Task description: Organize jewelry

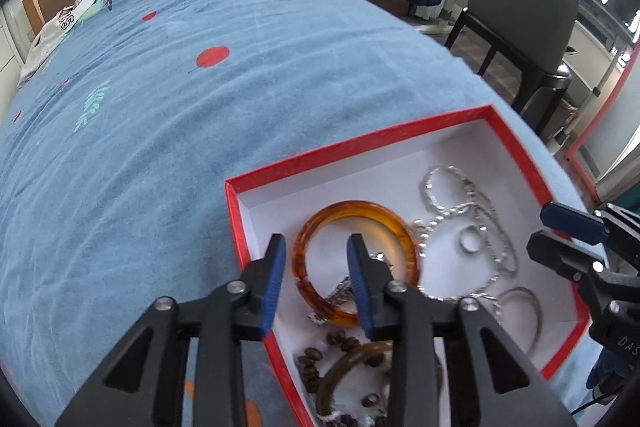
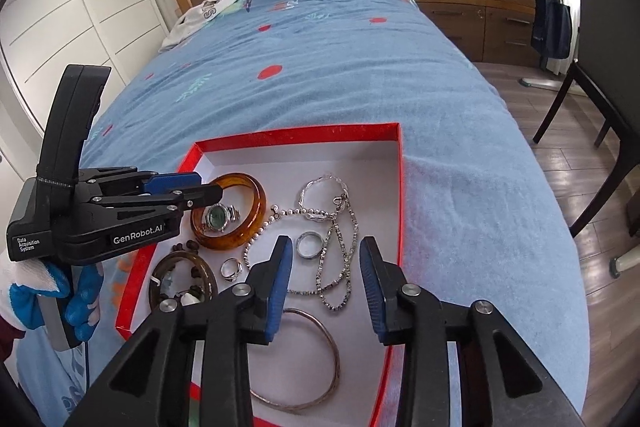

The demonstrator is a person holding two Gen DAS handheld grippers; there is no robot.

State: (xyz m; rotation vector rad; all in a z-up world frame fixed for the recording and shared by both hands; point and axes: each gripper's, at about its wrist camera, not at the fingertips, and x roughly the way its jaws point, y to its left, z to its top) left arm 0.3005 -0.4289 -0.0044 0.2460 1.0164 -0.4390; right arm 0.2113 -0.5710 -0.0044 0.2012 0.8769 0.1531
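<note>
Amber bangle: the amber bangle [image 1: 356, 263] lay flat in the left half of the red box [image 2: 394, 131], with a small green-faced watch [image 2: 219, 217] resting inside its ring.
Box: it sat open on the blue bedspread [image 1: 160, 115] near the foot of the bed, white inside, and held every piece in view.
Other jewelry: tangled silver chains [image 2: 332, 247] filled the middle, with a plain silver ring [image 2: 308, 244] among them, a stone-set ring [image 2: 231, 269] just beside, a thin silver bangle [image 2: 316, 359] at the near end, and a brown bangle [image 2: 182, 281] with dark beads in the near-left corner.
Left gripper: the left gripper [image 1: 316, 267] hovered low over the amber bangle, jaws partly open, holding nothing; its tips straddled the bangle's left arc.
Right gripper: the right gripper [image 2: 326, 279] hung above the chains, jaws wide apart and empty.
Step in hand: probably the left side's approach to pick the amber bangle.
Next move: likely lower until one tip sits inside the ring and one outside, then close on the band without catching the watch.
Doubt: where the pieces should go was not shown.
</note>
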